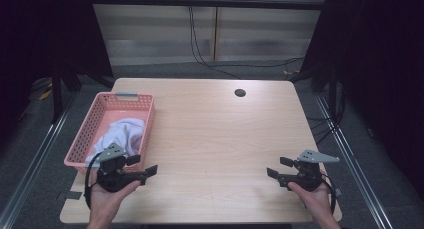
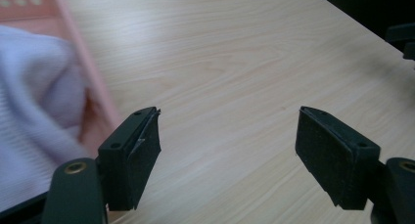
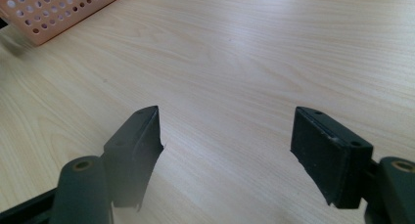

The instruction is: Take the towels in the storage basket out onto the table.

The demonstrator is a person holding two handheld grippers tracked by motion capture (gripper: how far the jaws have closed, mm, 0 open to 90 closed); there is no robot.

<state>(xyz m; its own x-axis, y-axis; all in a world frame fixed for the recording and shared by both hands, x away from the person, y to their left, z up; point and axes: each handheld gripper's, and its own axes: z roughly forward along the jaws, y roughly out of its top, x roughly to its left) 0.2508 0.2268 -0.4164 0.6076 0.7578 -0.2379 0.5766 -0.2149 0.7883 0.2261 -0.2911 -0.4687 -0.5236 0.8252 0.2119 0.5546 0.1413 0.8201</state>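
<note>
A pink plastic basket (image 1: 96, 114) stands on the left side of the wooden table (image 1: 215, 134) with a white cloth (image 1: 122, 131) bundled inside it. My left gripper (image 1: 142, 165) hovers just right of the basket's near corner, held in a hand, jaws open with nothing between them. In the left gripper view its open gripper (image 2: 227, 145) frames bare wood, with the cloth (image 2: 34, 87) and the basket's rim (image 2: 95, 82) at its left. My right gripper (image 1: 279, 167) sits at the near right, pointing left, open and empty. The right gripper view has its gripper (image 3: 227, 145) over bare wood, the basket (image 3: 54, 9) far off.
A round cable hole (image 1: 240, 93) lies near the table's far edge. Cables (image 1: 200, 54) run over the floor behind the table. Metal rails (image 1: 35, 159) flank both sides, and dark curtains close in left and right. The other gripper (image 2: 403, 38) shows at the left gripper view's right edge.
</note>
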